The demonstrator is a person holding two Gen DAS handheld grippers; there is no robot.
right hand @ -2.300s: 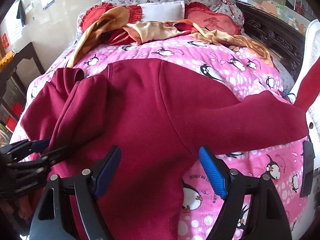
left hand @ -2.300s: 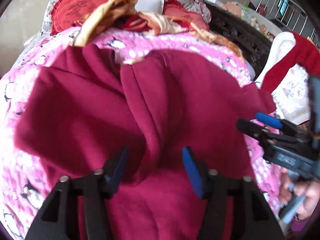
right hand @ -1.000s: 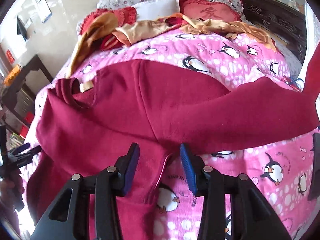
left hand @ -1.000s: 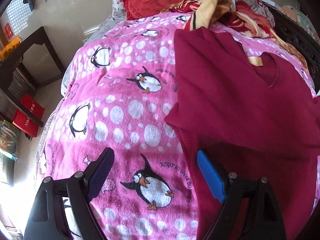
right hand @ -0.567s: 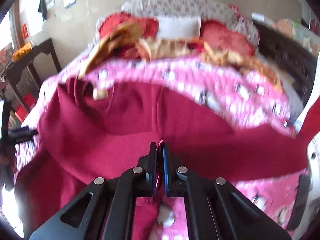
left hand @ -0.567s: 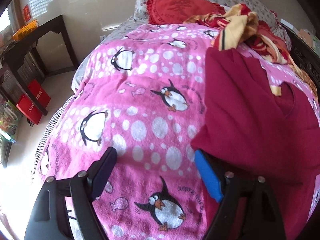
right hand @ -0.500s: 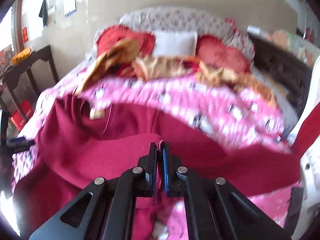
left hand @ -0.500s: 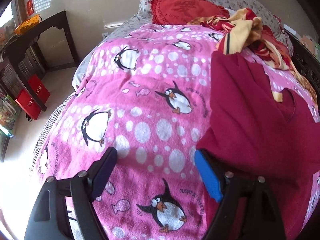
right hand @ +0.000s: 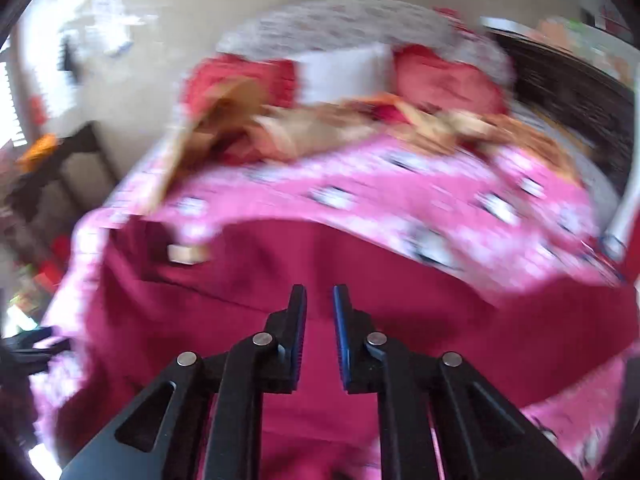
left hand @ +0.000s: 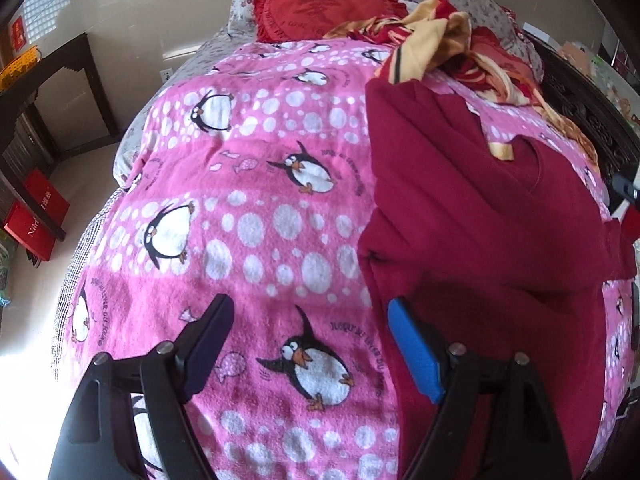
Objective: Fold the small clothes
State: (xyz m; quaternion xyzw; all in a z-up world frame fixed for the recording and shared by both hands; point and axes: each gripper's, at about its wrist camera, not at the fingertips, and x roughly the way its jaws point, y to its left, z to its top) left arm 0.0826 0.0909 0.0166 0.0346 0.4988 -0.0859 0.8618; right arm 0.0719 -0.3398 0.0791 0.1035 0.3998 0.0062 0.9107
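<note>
Left wrist view: the left gripper (left hand: 308, 344) gapes wide over the penguin blanket (left hand: 256, 216), the maroon sweater (left hand: 480, 208) lying folded at its right finger. Right wrist view, blurred: the right gripper (right hand: 320, 320) hangs narrowly parted, empty, above the sweater's (right hand: 360, 280) broad spread.

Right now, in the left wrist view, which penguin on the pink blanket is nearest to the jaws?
The penguin between the jaws of the left gripper, beak pointing right. The other penguins lie farther up the blanket.

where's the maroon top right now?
The maroon top lies spread on the pink penguin blanket, filling the right half of the left wrist view beside the left gripper, just below the yellow-and-red clothes pile.
</note>
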